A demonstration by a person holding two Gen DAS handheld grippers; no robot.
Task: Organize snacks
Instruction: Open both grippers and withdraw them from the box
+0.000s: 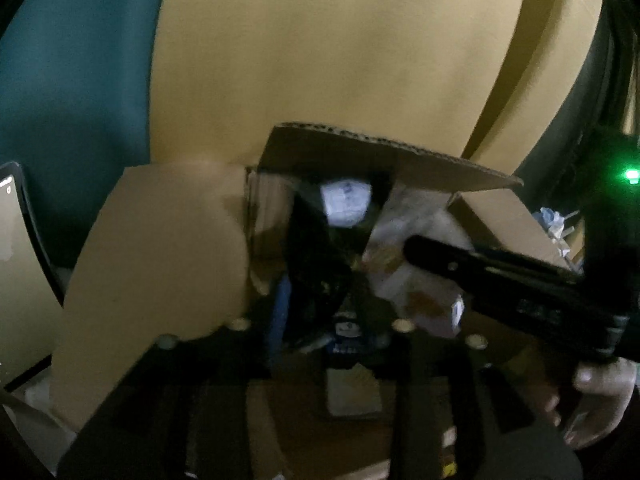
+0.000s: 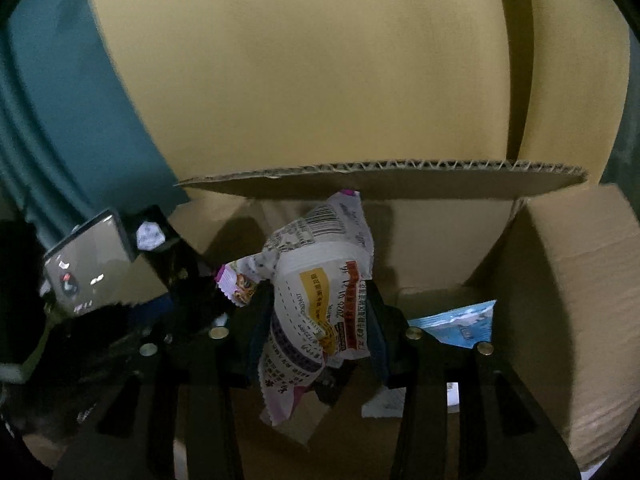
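My right gripper (image 2: 318,312) is shut on a white and purple snack packet (image 2: 316,280) and holds it over the open cardboard box (image 2: 440,172). My left gripper (image 1: 320,300) is shut on a black snack packet (image 1: 316,248) with a white label, held at the box (image 1: 384,152) mouth. The right gripper (image 1: 500,276) shows in the left wrist view, reaching in from the right with its white packet (image 1: 416,264). The left gripper (image 2: 120,280) shows at the left of the right wrist view.
A light blue packet (image 2: 460,324) lies inside the box on the right. Box flaps (image 1: 160,260) stand up on the left, and another flap (image 2: 580,300) on the right. A yellow board (image 2: 320,80) and teal curtain (image 2: 60,120) are behind. A phone screen (image 1: 12,260) is at far left.
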